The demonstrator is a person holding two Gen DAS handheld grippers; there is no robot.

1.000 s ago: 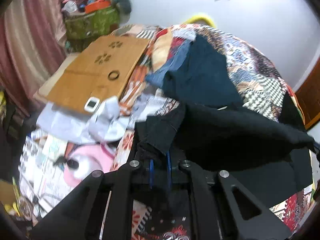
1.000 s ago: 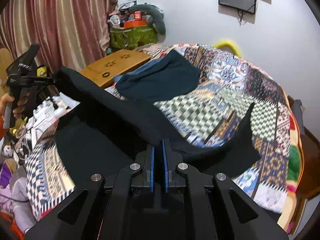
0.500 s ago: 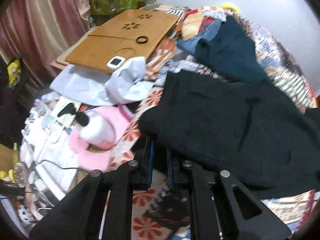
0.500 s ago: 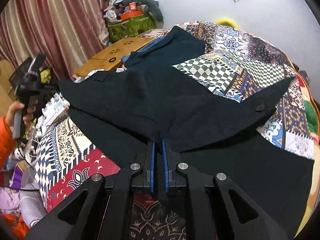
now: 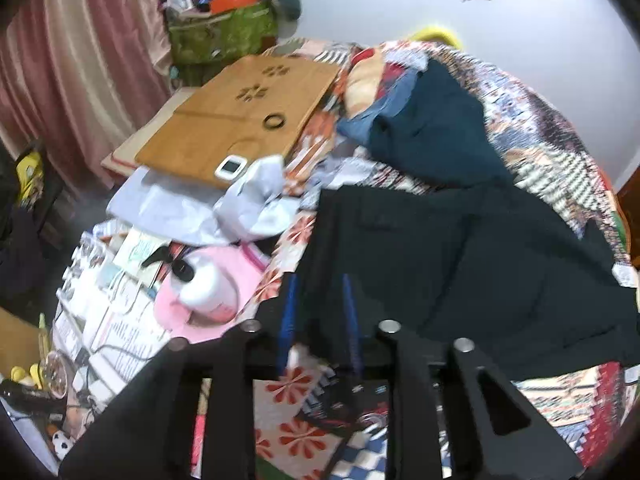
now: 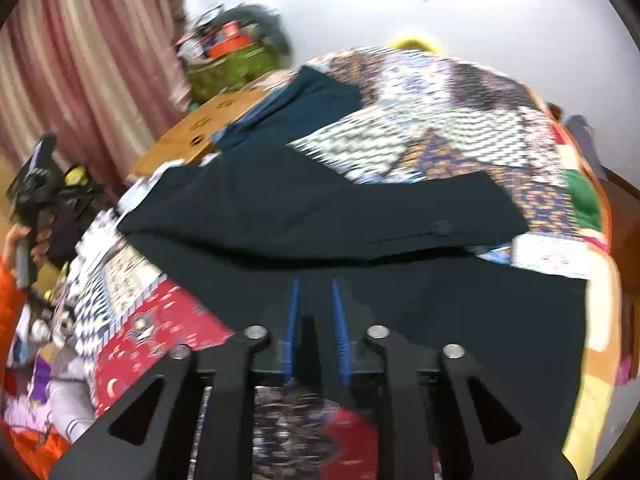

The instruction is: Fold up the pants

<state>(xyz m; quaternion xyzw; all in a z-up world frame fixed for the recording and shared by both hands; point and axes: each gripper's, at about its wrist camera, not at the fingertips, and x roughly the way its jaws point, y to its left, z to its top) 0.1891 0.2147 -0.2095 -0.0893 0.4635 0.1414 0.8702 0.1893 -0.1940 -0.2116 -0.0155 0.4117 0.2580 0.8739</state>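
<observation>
The black pants [image 5: 460, 264] lie folded over on the patchwork bedspread [image 5: 552, 148]. In the left wrist view my left gripper [image 5: 318, 284] is open, its blue-lined fingers straddling the near left edge of the pants, no cloth pinched. In the right wrist view the pants [image 6: 320, 216] lie in two layers across the bed [image 6: 440, 120]. My right gripper [image 6: 314, 288] is open just above the lower layer's near edge. The left gripper [image 6: 40, 184] shows at the far left, held in a hand.
A dark teal garment [image 5: 436, 132] lies beyond the pants. A wooden lap table [image 5: 240, 108] with a small white device [image 5: 230, 166], grey plastic bags [image 5: 224, 208], a pink cloth with a white bottle [image 5: 200, 284] and papers crowd the left side. Curtains [image 6: 80, 60] hang at left.
Both grippers have opened and let go of the pants, which now lie flat, folded over. Both grippers have drawn back slightly toward the near edge.
</observation>
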